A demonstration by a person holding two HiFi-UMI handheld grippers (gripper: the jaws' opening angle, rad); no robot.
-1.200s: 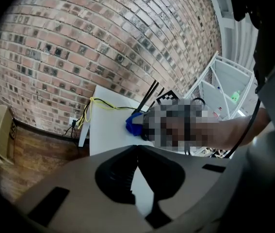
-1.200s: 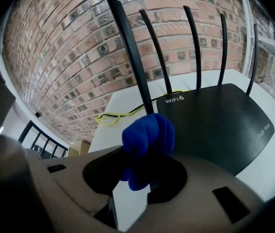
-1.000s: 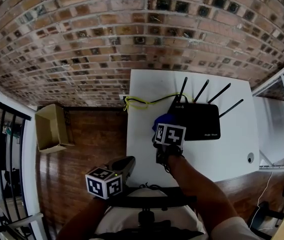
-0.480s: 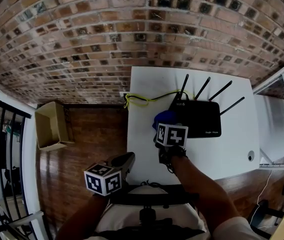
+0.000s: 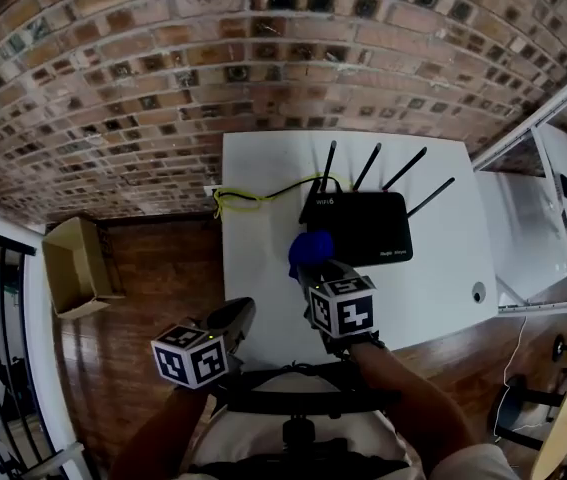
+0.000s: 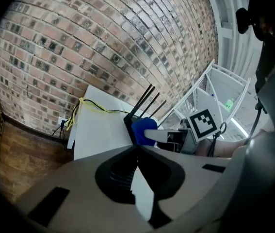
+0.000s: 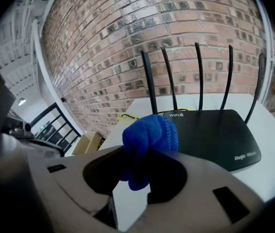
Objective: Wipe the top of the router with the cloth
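Observation:
A black router [image 5: 359, 227] with several upright antennas lies on the white table [image 5: 263, 268], toward its far side. My right gripper [image 5: 311, 264] is shut on a bunched blue cloth [image 5: 307, 251], held just off the router's near left corner. In the right gripper view the cloth [image 7: 150, 139] sticks up from the gripper [image 7: 139, 171], in front of the router [image 7: 210, 132]. My left gripper [image 5: 233, 318] hangs shut and empty at the table's near left edge. The left gripper view has the gripper [image 6: 138, 147] facing the router [image 6: 129, 122] and the cloth [image 6: 143, 129].
A yellow cable [image 5: 246, 199] runs off the router's back left over the table edge. A small round object [image 5: 478, 292] sits near the table's right side. A cardboard box [image 5: 73, 266] stands on the wooden floor at left. A brick wall [image 5: 213, 58] lies behind, white shelving [image 5: 548, 228] to the right.
My right gripper has drawn back a little toward me with the cloth, off the router's left side. The head view has shifted. The left gripper stays low and shut.

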